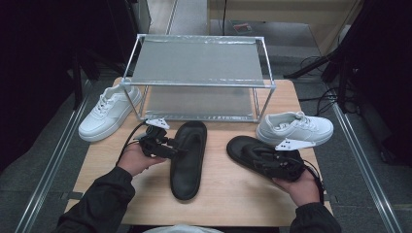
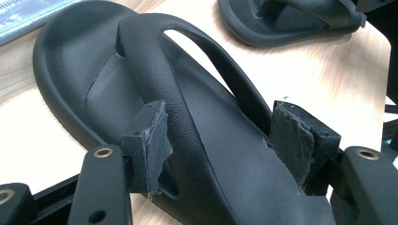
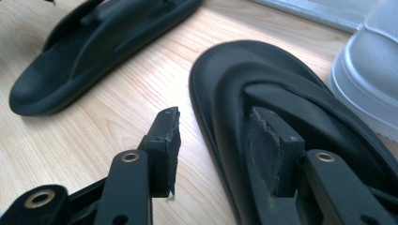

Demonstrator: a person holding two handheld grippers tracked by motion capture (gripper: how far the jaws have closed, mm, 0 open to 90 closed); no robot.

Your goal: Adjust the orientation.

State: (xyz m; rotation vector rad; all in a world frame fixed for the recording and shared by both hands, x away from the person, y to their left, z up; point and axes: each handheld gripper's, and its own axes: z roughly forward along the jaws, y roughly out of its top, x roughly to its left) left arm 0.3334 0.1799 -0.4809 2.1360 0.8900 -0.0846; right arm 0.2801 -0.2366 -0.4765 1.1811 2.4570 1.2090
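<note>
High view: two black sandals lie on the table (image 1: 223, 194) in front of an empty two-level rack (image 1: 197, 80), a gripper at each — nothing is shelved yet.

Judging by this, the work is at its start: both sandals and both white sneakers, left sneaker (image 1: 108, 112) and right sneaker (image 1: 295, 127), rest on the wood outside the rack, so lifting and placing all remain. The left gripper view shows what the overhead cannot: the left gripper (image 2: 225, 150) has its jaws standing wide astride the strap of the left sandal (image 2: 155, 93), pads not yet pressing. The right gripper view shows the right gripper (image 3: 220, 145) half-open over the outer edge of the right sandal (image 3: 281, 93) — one jaw outside on bare wood, one over the footbed, no squeeze visible.
</note>
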